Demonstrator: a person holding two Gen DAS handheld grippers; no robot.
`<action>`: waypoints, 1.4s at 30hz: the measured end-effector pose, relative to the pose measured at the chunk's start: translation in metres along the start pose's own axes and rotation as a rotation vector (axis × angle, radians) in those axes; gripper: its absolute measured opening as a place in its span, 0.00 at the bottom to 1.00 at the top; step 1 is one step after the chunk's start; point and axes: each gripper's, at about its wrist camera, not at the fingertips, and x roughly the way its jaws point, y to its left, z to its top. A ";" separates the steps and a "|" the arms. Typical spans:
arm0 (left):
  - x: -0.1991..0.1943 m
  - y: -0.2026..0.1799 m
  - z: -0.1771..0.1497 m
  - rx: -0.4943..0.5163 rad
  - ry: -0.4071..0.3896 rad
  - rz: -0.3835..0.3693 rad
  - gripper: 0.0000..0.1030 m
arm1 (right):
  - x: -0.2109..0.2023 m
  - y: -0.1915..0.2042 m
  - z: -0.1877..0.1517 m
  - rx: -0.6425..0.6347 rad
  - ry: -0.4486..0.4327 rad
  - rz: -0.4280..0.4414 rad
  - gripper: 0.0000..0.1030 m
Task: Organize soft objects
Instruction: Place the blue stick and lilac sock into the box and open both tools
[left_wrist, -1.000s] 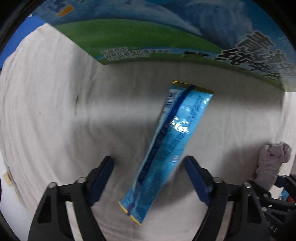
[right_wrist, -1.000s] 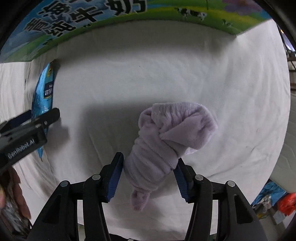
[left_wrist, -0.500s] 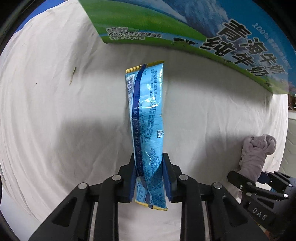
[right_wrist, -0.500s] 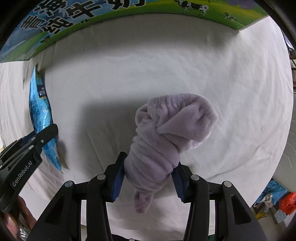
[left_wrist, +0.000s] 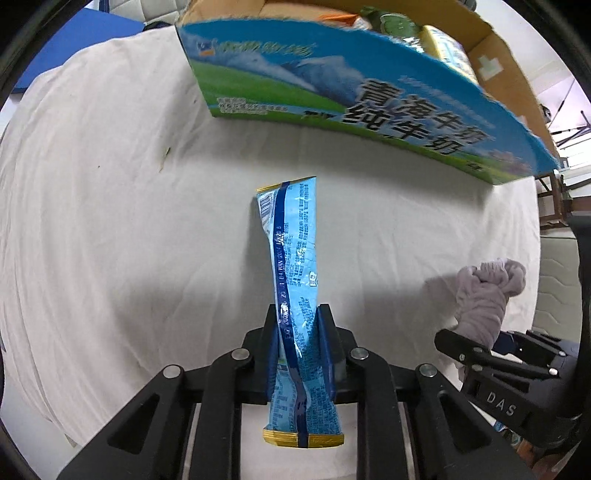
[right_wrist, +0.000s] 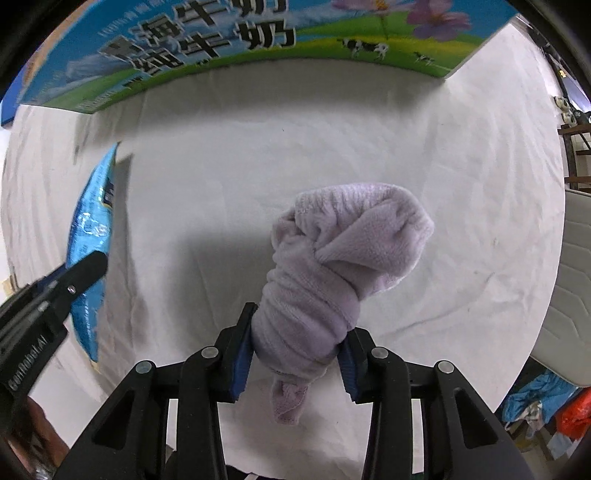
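The long, glossy light-blue foil snack packet with gold-sealed ends (left_wrist: 295, 280) runs up the centre of the left wrist view, pinched low on its length by the left gripper (left_wrist: 299, 347), whose blue-padded jaws press flat against both its sides. Its upper end points toward the box and seems lifted clear of the cloth, though the fisheye makes that hard to be sure of. In the right wrist view the same packet shows at the left edge of the frame.

The rolled lilac fleece cloth bundle (right_wrist: 332, 273) fills the centre of the right wrist view, squeezed at its narrow lower part by the right gripper (right_wrist: 295, 354), jaws clamped tight on it, with a small tail of fabric hanging below.

Both sit over the wrinkled white sheet-covered table (left_wrist: 110, 221). Across the top of each frame stands the open cardboard milk carton box printed in blue and green with black Chinese lettering (left_wrist: 332, 92); in the upper right of the left view some packaged goods already lie inside it.

As a judgement, both soft items are picked up; carrying them over the box wall and releasing them inside remains
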 end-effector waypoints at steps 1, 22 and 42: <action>-0.002 -0.001 -0.004 0.002 -0.003 -0.004 0.16 | -0.003 -0.002 -0.001 0.000 -0.005 0.006 0.41; -0.153 -0.027 0.036 0.065 -0.273 -0.139 0.15 | -0.188 0.009 0.008 -0.091 -0.268 0.178 0.41; -0.174 -0.029 0.203 0.109 -0.364 -0.044 0.15 | -0.211 0.032 0.161 -0.069 -0.305 0.126 0.41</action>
